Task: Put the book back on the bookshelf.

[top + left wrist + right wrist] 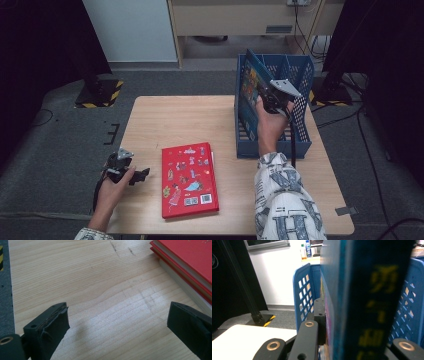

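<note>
While the left hand rests near the front left corner of the wooden surface [165,120], the right hand is up at the blue basket [300,145] on the far right side. The right claw [267,95] is clamped on a blue book [248,85], which stands upright on edge, partly down inside the basket's left-hand part and close to its left wall. In the right gripper view the book's dark spine [372,302] with yellow lettering rises straight between the jaws, and the basket's perforated blue walls [303,292] stand on either side of it. The book's colourful cover faces left across the surface.

The left claw [137,175] lies low over the wood, its jaws spread wide apart with nothing between them; in the left gripper view bare wood grain [100,290] shows in the gap. Just to its right lies a red book [189,179], flat on the surface with its illustrated cover facing up, near the front edge. That red book appears at the upper right of the left gripper view [190,255], stacked on paler pages, apart from the jaws.
</note>
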